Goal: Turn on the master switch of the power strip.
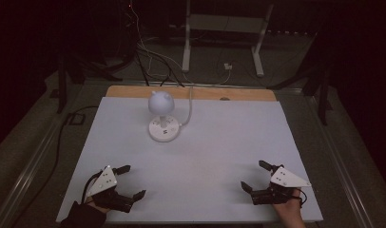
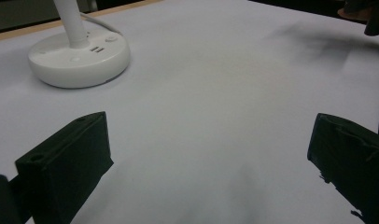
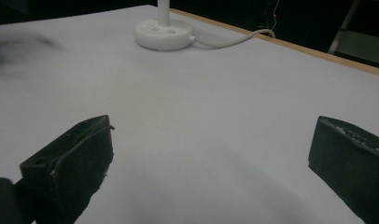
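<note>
A small white desk lamp [image 1: 161,110] with a round head and a round base stands at the back middle-left of the white table [image 1: 229,142]. Its base [image 2: 78,58] has buttons and ports, and the base [image 3: 163,33] trails a white cord [image 3: 234,39]. My left gripper [image 1: 132,181] rests near the front left edge, open, nothing between its jaws [image 2: 211,154]. At the front right my right gripper [image 1: 254,175] is open too, its jaws wide apart over bare table [image 3: 211,154]. Both are well short of the lamp.
The lamp's white cord [image 1: 188,107] runs off the back edge over a wooden strip [image 1: 134,91]. Behind the table are loose cables [image 1: 148,57] and a white metal stand [image 1: 224,28] on a dark floor. The room is dim.
</note>
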A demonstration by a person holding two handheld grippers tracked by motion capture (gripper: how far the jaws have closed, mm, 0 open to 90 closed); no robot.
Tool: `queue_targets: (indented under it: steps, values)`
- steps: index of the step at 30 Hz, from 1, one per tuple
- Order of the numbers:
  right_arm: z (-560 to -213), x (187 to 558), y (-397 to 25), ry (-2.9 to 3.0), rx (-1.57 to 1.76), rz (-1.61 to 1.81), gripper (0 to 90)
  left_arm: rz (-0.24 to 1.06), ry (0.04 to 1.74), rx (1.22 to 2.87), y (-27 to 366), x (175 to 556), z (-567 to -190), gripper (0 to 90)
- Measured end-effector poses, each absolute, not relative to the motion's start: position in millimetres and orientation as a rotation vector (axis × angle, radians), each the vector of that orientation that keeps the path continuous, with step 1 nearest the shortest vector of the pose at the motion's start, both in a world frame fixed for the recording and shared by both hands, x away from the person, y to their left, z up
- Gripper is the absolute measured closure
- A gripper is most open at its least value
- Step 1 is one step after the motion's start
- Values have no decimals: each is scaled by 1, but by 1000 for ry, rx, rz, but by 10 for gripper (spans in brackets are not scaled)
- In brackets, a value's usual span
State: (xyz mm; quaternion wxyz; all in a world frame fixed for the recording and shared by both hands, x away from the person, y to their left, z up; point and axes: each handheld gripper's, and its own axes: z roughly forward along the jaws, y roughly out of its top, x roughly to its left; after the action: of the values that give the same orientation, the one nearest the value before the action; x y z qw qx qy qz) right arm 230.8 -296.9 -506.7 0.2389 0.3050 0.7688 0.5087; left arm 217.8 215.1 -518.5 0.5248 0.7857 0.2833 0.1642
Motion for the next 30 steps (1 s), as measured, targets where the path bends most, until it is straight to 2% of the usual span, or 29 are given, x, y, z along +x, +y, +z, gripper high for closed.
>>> queue_targets:
  steps: [18, 30]
  values:
    - [-505, 228, -295, 2094, 838, 1386, 0, 382, 673, 1909, 210, 217, -515, 0]
    - [-504, 227, -293, 2084, 834, 1390, 0, 372, 647, 1921, 201, 225, -491, 0]
